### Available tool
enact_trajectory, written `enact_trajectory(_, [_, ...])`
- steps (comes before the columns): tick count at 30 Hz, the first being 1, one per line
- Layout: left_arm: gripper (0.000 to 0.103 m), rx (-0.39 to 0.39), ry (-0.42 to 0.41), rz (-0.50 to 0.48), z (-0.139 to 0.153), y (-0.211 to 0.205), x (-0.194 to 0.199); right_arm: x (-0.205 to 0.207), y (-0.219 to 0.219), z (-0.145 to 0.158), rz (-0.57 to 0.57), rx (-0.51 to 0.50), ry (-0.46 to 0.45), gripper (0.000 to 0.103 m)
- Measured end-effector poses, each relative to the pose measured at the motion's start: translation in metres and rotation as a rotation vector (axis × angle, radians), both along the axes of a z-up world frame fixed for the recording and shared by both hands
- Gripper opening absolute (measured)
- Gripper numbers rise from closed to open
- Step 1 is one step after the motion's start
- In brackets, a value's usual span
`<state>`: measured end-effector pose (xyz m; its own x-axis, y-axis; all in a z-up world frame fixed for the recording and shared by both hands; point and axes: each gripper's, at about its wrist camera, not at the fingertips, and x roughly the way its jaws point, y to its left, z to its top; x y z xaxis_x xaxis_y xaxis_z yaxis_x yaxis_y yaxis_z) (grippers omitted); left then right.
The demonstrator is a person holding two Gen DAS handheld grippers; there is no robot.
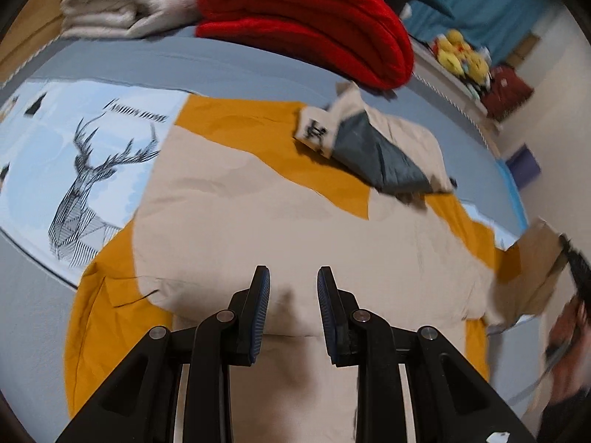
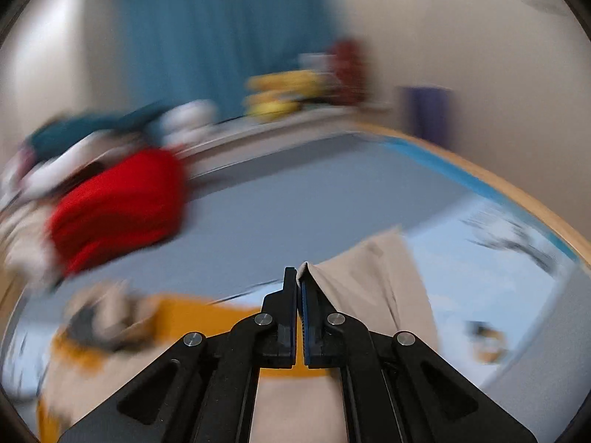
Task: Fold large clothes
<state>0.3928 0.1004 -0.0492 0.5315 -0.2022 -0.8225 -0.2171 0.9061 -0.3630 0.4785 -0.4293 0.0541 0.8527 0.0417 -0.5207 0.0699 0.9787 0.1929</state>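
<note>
The right tongs [image 2: 298, 288] pinch an edge of the beige garment [image 1: 295, 229], lifted off the bed [image 2: 295, 192]. The left tongs [image 1: 293, 295] hover spread just above its body. Risk: that thin pinch slipping mid-swing, dropping the fold crooked.

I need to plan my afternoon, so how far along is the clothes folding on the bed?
Done: a red garment and a cream one lie folded at the far end of the bed. In hand: the beige garment is spread over an orange piece; the right tool is shut on the beige garment's edge and lifts it, while the left tool hangs open above it. Left: completing this fold, then the orange piece underneath.
</note>
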Motion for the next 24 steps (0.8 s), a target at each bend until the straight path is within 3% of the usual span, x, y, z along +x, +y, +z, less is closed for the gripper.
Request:
enact_trajectory(2, [0.024,-0.023,0.001,0.018,0.003,0.007,-0.003,-0.009,0.077,0.002,0.204,0.022,0.043,0.002])
enact_trajectory(5, [0.024,-0.039,-0.006,0.025,0.012,0.015,-0.01,-0.023,0.153,-0.01,0.367,0.095,0.124,0.003])
enact_trajectory(7, [0.024,-0.059,-0.014,0.031,0.017,0.018,-0.017,-0.029,0.186,-0.027,0.431,0.159,0.202,0.005])
enact_trajectory(10, [0.024,-0.088,-0.017,0.027,0.022,0.021,-0.026,-0.033,0.215,-0.063,0.45,0.215,0.409,0.008])
enact_trajectory(12, [0.024,-0.103,-0.017,0.03,0.024,0.022,-0.031,-0.044,0.211,-0.066,0.398,0.196,0.453,0.008])
enact_trajectory(14, [0.024,-0.111,-0.019,0.025,0.025,0.02,-0.034,-0.058,0.191,-0.057,0.331,0.2,0.433,0.011])
enact_trajectory(16, [0.024,-0.105,-0.022,0.011,0.026,0.015,-0.035,-0.071,0.168,-0.045,0.254,0.212,0.395,0.021])
enact_trajectory(18, [0.024,-0.088,-0.022,-0.013,0.026,0.007,-0.035,-0.089,0.139,-0.034,0.166,0.236,0.342,0.039])
enact_trajectory(21, [0.024,-0.057,-0.018,-0.046,0.025,-0.004,-0.034,-0.099,0.109,-0.035,0.075,0.237,0.292,0.041])
enact_trajectory(24, [0.024,-0.029,-0.014,-0.072,0.022,-0.012,-0.032,-0.085,0.089,-0.064,0.023,0.269,0.385,0.041])
